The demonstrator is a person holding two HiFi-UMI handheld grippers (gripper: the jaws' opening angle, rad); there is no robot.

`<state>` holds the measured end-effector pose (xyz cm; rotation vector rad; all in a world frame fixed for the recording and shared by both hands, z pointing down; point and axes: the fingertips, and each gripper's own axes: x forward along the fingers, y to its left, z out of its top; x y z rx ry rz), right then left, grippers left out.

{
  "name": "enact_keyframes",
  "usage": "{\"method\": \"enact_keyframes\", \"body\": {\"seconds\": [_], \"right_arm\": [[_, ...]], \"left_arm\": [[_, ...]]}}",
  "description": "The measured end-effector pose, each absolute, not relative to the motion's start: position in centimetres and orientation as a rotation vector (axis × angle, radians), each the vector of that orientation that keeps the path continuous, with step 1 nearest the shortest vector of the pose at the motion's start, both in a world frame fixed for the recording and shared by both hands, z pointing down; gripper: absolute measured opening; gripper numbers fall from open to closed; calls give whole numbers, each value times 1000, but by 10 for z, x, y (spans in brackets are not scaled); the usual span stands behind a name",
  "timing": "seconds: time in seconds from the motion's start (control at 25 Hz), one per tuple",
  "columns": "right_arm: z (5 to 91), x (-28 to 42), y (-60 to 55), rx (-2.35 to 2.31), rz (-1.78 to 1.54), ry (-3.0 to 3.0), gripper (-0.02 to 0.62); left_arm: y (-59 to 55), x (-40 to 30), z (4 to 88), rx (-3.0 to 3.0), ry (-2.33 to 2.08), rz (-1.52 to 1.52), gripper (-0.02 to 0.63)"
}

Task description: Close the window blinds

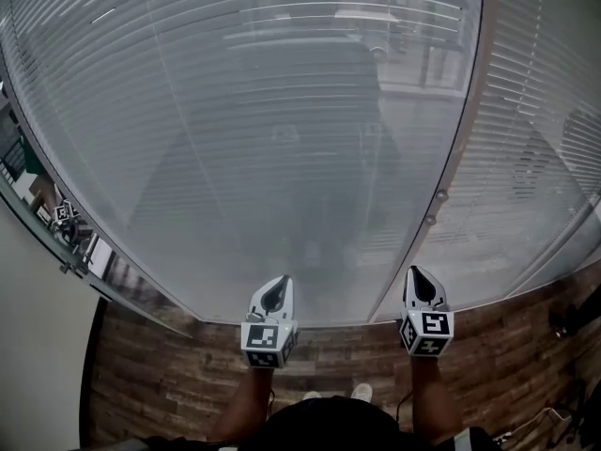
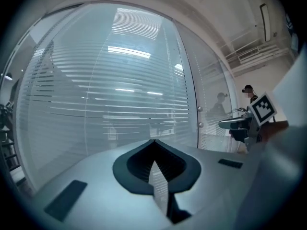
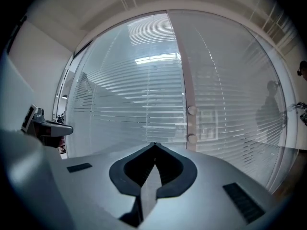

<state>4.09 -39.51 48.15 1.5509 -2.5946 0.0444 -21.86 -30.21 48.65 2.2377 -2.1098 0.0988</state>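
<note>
White horizontal blinds (image 1: 282, 111) hang behind a tall glass panel, with their slats tilted enough that the room beyond shows through. A second blind (image 1: 535, 158) hangs to the right of a narrow post (image 1: 451, 167) that carries two round knobs (image 1: 441, 195). My left gripper (image 1: 279, 285) is held low in front of the main panel, shut and empty, apart from the glass. My right gripper (image 1: 419, 275) is near the post's foot, also shut with nothing in it. In the left gripper view the jaws (image 2: 153, 141) meet at a point; the right gripper view shows the same (image 3: 154, 143), with the knobs (image 3: 192, 110) ahead.
Wood-plank floor (image 1: 329, 355) runs under the window. A pale wall (image 1: 38, 365) and a glass side panel (image 1: 56, 224) close off the left. Cables lie on the floor at the lower right (image 1: 554, 421). A person (image 2: 247, 91) stands far off to the right.
</note>
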Motion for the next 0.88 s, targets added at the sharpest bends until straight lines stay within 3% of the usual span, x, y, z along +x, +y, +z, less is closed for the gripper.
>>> {"method": "enact_keyframes", "body": {"seconds": [0.24,0.56,0.88], "right_arm": [[501,25,-370,1546,66,-2536,3],[490,19,-309,1556,16,-2517,3],[485,-27,-278,1443,32,-2636,3]], "left_arm": [[-277,-236,491,2212,-2096,93,0],[-223,-205,490,2273,-2047,86,0],[-212,-207,480,2231,-2011,-11,0]]}}
